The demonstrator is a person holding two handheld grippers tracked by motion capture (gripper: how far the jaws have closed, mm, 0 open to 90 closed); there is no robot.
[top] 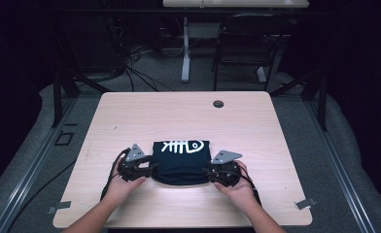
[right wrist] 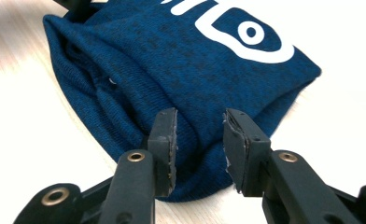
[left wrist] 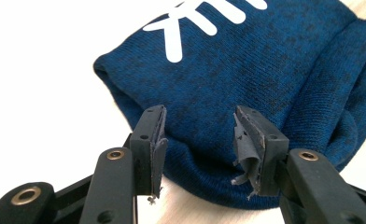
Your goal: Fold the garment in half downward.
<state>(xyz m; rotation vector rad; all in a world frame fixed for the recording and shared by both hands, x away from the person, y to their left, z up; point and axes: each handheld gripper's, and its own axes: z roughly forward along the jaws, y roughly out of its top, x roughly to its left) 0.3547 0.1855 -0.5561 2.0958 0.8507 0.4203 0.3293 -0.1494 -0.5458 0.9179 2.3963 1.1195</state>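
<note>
The folded blue garment (top: pixel 181 162) lies on the desk (top: pixel 130 116) between my left tool (left wrist: pixel 197 140) and right tool (right wrist: pixel 200 144), both released, jaws straddling its edge.

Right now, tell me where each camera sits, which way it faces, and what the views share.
High view: above the person's side, facing forward and down on the table; forearms, left gripper and right gripper flank the folded blue garment.
Left gripper view: rides the left gripper, looking along its open jaws at the garment's edge.
Right gripper view: rides the right gripper, jaws open, facing the opposite edge.
Shared: the garment's white fish-skeleton print.
</note>
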